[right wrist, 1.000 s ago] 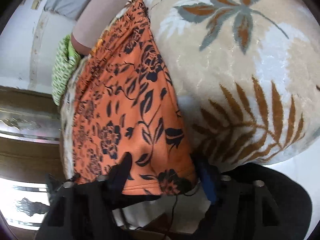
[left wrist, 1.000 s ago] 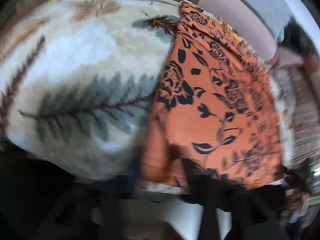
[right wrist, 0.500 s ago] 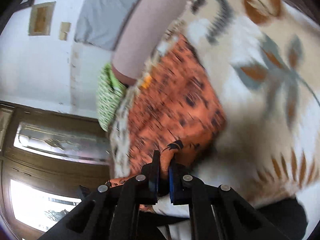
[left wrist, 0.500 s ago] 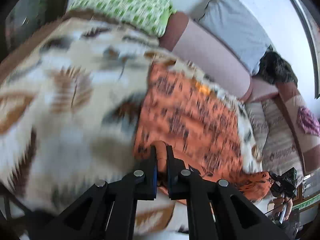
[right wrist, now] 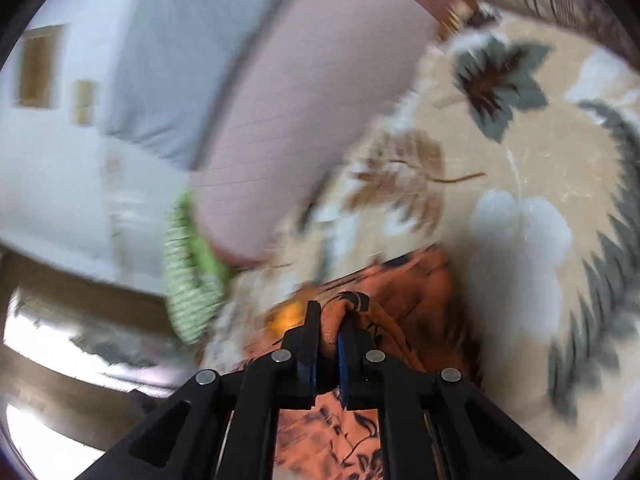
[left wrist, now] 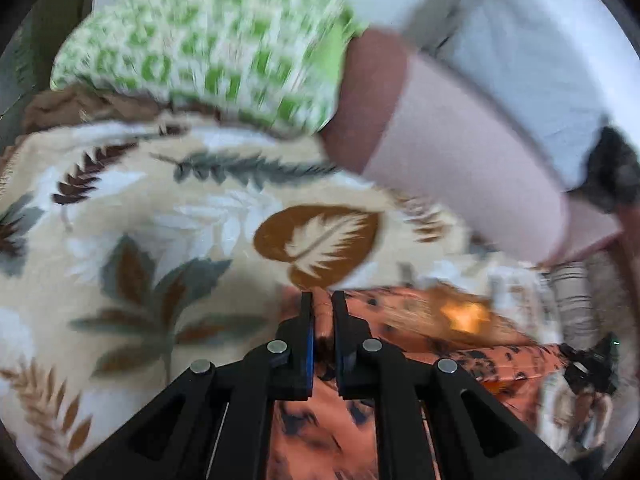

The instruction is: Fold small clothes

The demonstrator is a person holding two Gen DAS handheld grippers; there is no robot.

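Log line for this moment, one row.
left hand-held gripper: shut on orange garment | right hand-held gripper: shut on orange garment | surface: leaf-print blanket

The garment (left wrist: 420, 320) lies on the blanket (left wrist: 160, 220) (pillow (left wrist: 208, 48) behind).

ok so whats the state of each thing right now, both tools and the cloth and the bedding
left tool: shut, pinching an edge of the orange floral garment
right tool: shut on a bunched corner of the same garment
orange floral garment: lifted at the near edge, doubling over itself, rumpled
leaf-print blanket: spread flat under the garment
green patterned pillow: lying at the far end, untouched
pink bolster: lying beside the pillow
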